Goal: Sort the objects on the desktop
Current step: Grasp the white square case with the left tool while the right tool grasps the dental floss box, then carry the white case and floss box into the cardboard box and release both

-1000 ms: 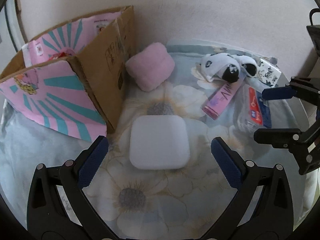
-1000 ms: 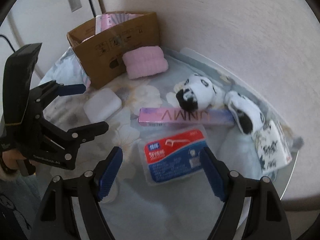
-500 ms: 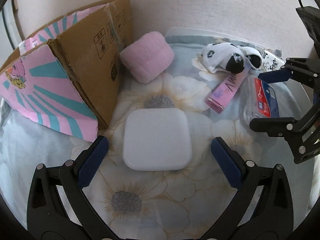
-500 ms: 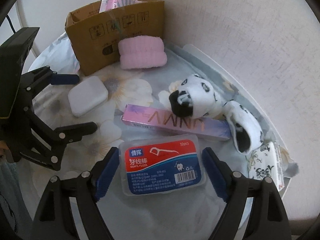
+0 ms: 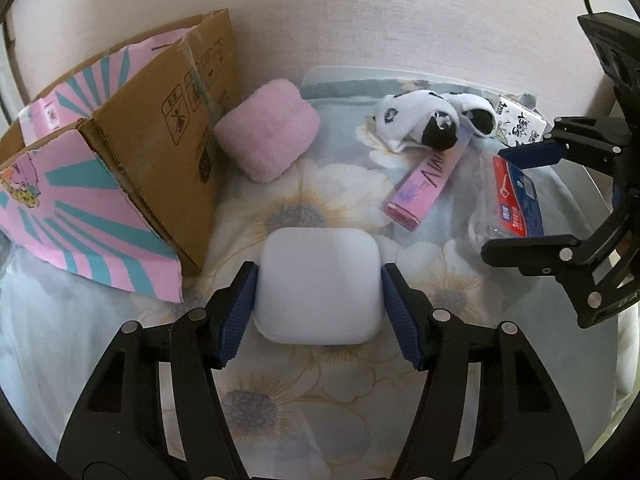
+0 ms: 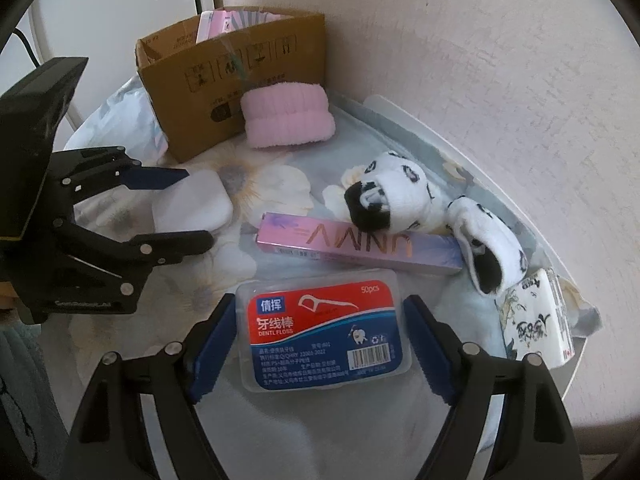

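My left gripper (image 5: pixel 318 308) has its blue pads on both sides of a white square case (image 5: pixel 318 284) that lies on the flowered cloth; the pads touch or nearly touch its sides. The case also shows in the right wrist view (image 6: pixel 192 208). My right gripper (image 6: pixel 320 344) is open around a clear dental floss box (image 6: pixel 322 338) with a red and blue label, with small gaps at each pad. The floss box also shows in the left wrist view (image 5: pixel 514 200).
An open cardboard box (image 5: pixel 160 128) with pink and teal flaps stands at the left by the wall. A pink rolled towel (image 5: pixel 268 132), spotted socks (image 5: pixel 420 120), a long pink carton (image 5: pixel 428 184) and a tissue pack (image 6: pixel 536 320) lie on the round table.
Both grippers have moved forward and down. The left jaws have closed in against the white case. The right jaws now straddle the floss box.
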Tool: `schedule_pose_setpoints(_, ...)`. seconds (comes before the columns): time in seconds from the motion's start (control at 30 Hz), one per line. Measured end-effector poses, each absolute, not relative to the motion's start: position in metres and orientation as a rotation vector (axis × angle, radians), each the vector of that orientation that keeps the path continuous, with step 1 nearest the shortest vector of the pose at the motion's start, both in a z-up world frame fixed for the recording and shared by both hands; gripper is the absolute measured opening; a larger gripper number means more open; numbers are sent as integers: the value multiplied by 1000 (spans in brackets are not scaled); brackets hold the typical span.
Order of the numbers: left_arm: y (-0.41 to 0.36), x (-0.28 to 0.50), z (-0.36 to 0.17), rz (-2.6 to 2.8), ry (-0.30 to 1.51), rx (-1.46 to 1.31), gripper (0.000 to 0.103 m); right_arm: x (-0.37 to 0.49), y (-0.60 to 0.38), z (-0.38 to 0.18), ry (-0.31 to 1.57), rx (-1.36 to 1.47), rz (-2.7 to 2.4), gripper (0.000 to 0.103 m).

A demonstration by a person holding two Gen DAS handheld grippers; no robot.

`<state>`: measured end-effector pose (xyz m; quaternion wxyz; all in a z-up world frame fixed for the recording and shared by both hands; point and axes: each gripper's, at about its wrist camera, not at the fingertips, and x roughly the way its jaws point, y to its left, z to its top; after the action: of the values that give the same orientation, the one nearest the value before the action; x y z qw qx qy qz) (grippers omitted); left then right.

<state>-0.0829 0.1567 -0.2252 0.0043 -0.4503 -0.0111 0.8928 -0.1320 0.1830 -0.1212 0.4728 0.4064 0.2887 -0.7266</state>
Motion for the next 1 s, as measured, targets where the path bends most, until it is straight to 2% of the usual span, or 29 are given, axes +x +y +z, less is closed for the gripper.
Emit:
schedule_pose_setpoints(0.2, 152, -76, -203, 2798, -28, -1360, 59, -128, 186, -106, 663, 1007, -1824, 78)
schedule_pose_setpoints(0.5, 149, -73, -132, 2705, 42, -1306, 59, -127, 203, -52, 567, 1086, -1898, 78)
schedule_pose_setpoints(0.7, 120, -79, -75, 2687, 26, -1225, 59, -118, 192, -2, 531, 1090, -1967, 78)
schedule_pose_setpoints(1.0, 32, -101, -4, 2745, 46, -1138, 59, -109, 135, 64, 500, 981, -2032, 79)
